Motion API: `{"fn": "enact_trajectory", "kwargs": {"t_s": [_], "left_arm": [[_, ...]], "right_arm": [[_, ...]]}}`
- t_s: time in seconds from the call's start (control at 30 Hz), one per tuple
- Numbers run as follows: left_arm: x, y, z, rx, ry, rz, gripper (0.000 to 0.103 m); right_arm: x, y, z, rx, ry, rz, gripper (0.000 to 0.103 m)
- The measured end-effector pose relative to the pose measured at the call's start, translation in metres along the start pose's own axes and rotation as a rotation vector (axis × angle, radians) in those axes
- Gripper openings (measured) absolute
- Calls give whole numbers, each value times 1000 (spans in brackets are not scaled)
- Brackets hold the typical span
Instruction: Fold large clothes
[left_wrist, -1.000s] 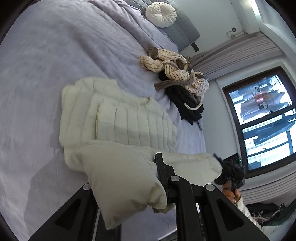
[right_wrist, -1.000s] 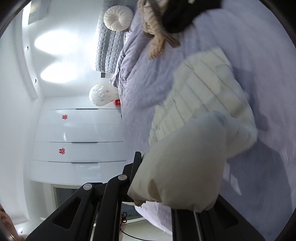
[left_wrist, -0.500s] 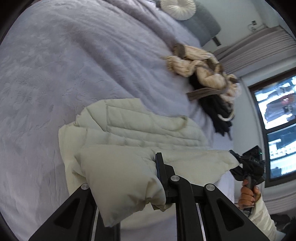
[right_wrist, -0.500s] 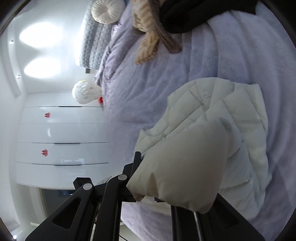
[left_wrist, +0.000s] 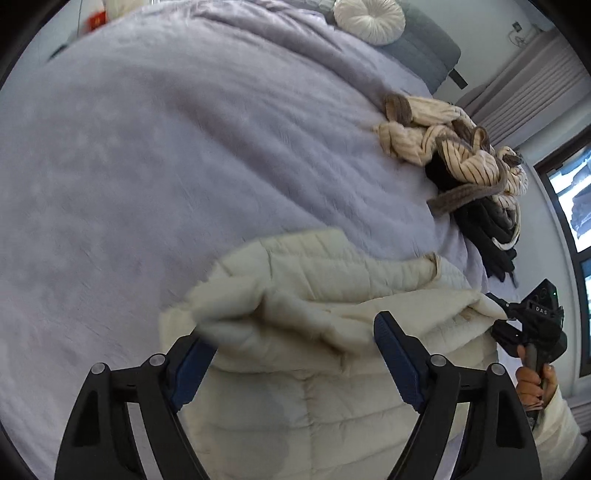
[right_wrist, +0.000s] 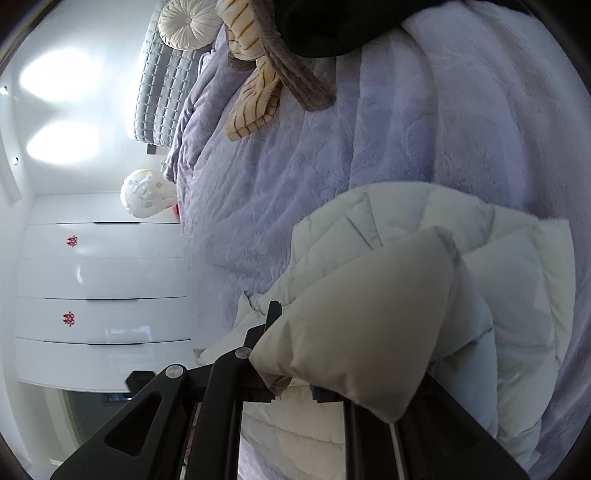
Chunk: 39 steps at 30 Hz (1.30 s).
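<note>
- Lying on the bed (left_wrist: 155, 155), the cream padded jacket (left_wrist: 332, 280) sits part folded (striped and black clothes are heaped farther up).
- We see the left tongs (left_wrist: 291, 341) opening, wide apart, a fold of jacket between them, unpressed.
- Our right tongs (right_wrist: 295, 384) are opening slightly, pinching a jacket corner.

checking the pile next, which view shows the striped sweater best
The left wrist view: the striped sweater lies whole on the black clothes. The right wrist view catches only a sleeve at its top edge.
</note>
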<state>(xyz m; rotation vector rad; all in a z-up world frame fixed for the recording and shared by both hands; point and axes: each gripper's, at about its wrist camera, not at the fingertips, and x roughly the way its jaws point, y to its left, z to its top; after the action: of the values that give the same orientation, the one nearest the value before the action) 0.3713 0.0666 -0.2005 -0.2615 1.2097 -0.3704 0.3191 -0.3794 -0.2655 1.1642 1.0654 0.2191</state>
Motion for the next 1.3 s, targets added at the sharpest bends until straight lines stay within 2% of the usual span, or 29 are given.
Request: {"fn": "enact_trajectory", "kwargs": {"t_s": [0.07,0.1,0.13,0.2,0.3,0.37,0.4,0.43,0.5,0.63,0.77,0.9,1.03,1.13,1.3], "left_arm": [[-15,1,6,-3,-46,28,85],[-23,1,9,-4,-71,32,85],[-27,1,11,-7,-86,32,85],[-38,1,14,-18,-131,48,85],[-38,-1,11,-14,-135,35,85],[-29,-5,4,1,-116,38,85],[-22,-7,0,16,-103,57,85],[-12,-10,-4,27,-93,92,85],[8,-8,-9,26,-72,136,85],[44,3,-9,-35,-61,188,85],[76,22,-1,-98,-52,214,85],[91,27,4,-110,-52,215,85],[100,31,7,-115,-46,207,85],[103,31,8,-115,-46,206,85],[96,28,10,-115,-40,221,85]], "right_arm": [[-4,6,2,-11,-12,-7,38],[-7,10,4,-23,-25,-2,63],[-12,16,7,-39,-51,4,79],[-18,24,10,-60,-80,20,79],[-29,32,8,-74,-96,9,79],[-32,36,4,-93,-98,-29,73],[-34,36,1,-111,-97,-58,57],[-32,35,0,-130,-92,-95,34],[-26,29,1,-160,-71,-188,21],[-9,10,5,-220,-73,-321,19],[8,-3,14,-266,-69,-399,16],[19,-17,26,-238,-57,-400,15],[23,-39,39,-151,-44,-391,0],[23,-52,43,-97,-39,-358,0],[19,-49,41,-95,-35,-368,0]]}}
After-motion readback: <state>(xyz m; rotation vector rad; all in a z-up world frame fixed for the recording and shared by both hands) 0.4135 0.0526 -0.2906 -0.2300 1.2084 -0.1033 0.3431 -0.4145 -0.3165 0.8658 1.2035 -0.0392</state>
